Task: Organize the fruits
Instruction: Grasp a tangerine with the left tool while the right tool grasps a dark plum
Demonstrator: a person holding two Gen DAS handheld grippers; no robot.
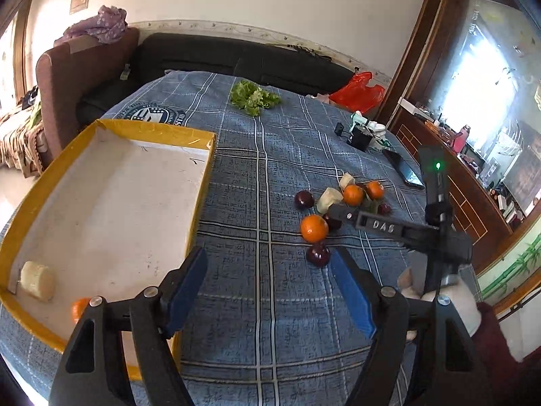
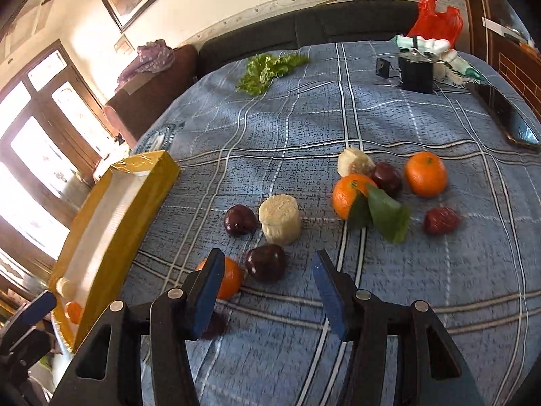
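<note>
A yellow-rimmed tray (image 1: 203, 176) lies on the left of the blue checked cloth and holds a pale cut chunk (image 1: 37, 280) and an orange (image 1: 79, 308); it also shows in the right wrist view (image 2: 111, 237). Loose oranges (image 2: 426, 173), dark plums (image 2: 265, 263) and pale chunks (image 2: 280, 219) lie in a cluster on the cloth. My left gripper (image 1: 268, 270) is open and empty beside the tray. My right gripper (image 2: 267, 270) is open and empty, just above the near plum and an orange (image 2: 230, 277); it also shows in the left wrist view (image 1: 341, 215).
A lettuce bunch (image 1: 253, 96) lies at the far side. A phone (image 2: 507, 115), a small black box (image 2: 416, 71) and a red bag (image 2: 434, 17) are at the far right. A sofa runs behind the table.
</note>
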